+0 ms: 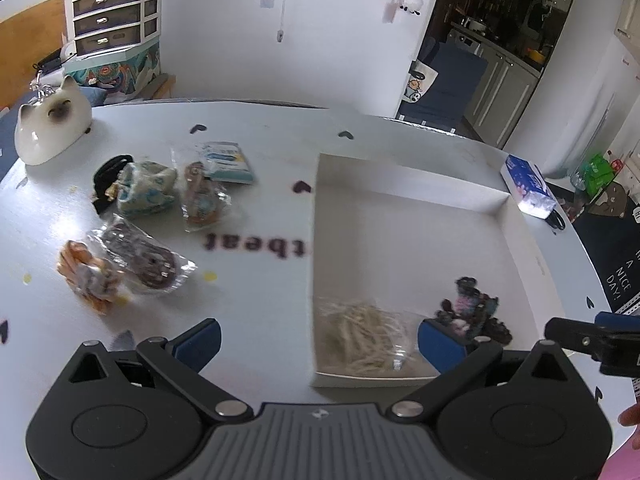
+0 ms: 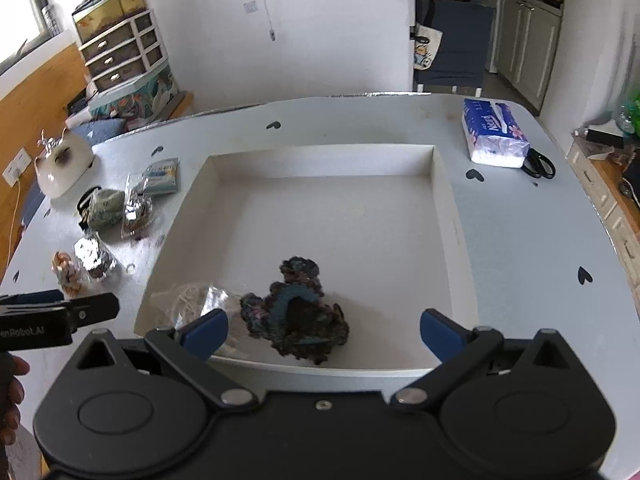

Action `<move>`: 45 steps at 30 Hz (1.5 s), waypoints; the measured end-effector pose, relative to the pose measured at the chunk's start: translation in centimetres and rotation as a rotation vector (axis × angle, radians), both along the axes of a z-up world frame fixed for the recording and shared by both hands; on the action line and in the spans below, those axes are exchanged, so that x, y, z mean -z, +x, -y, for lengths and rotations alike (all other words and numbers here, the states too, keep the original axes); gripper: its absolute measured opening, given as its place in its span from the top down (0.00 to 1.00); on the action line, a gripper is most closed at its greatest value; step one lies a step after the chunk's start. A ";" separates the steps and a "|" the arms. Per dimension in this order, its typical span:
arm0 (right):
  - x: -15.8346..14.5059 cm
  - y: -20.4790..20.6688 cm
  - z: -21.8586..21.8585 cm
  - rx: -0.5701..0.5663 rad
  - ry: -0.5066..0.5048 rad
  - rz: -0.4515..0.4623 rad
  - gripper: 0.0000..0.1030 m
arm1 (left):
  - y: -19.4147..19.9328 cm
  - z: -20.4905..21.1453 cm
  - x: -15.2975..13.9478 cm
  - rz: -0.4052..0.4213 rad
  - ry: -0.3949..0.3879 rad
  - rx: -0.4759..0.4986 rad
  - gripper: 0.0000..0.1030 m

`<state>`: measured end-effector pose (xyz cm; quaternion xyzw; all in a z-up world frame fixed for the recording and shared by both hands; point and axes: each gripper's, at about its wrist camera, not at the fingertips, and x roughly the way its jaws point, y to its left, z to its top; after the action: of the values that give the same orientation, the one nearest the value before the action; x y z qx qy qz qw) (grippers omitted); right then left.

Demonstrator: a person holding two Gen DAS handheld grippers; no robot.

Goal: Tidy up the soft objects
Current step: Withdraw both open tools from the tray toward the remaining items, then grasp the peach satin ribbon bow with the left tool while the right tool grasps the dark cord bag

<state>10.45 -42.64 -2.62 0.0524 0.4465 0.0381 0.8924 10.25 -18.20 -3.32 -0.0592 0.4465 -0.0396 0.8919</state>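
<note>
- Both claws stand wide and empty: your left claw (image 1: 318,346) has nothing between its blue pads, and your right claw (image 2: 324,334) is just as released.
- Two soft things already lie in the white box (image 2: 444,184): the dark crocheted piece (image 2: 298,312) sits just ahead of your right claw, slightly toward its left pad, and the bagged pale strands (image 1: 362,334) lie in the box corner straight ahead of your left claw.
- What's left is the cluster on the tabletop (image 1: 248,292), outside the box. From your left claw it lies ahead and off to the left, well apart from the pads.
- Nearest of it are the orange bagged toy (image 1: 86,276) and the brown bagged toy (image 1: 146,258), touching each other. Farther ahead are the pale blue-patterned pouch (image 1: 146,190), another bagged toy (image 1: 202,196) and a flat blue-white packet (image 1: 228,162).
- From your right claw the same cluster is far left, past the box wall and beyond your left claw, so my call is the left hand is the nearer one for the next pick.
- The brown bagged toy's long axis runs diagonally, far-left to near-right, so I'd turn the wrist to close across its narrow side.
- Risk: the crinkly bag could slip out of the pads.
</note>
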 end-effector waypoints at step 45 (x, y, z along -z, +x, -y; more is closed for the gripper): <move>7.7 10.3 -31.4 -0.260 -0.184 0.095 0.00 | 4.7 -28.0 4.2 -0.125 -0.382 -0.298 0.16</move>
<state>20.77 -11.23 -10.34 -0.0896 0.4084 0.1147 0.9011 14.90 9.84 -7.54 -0.2942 0.4717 0.0125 0.8311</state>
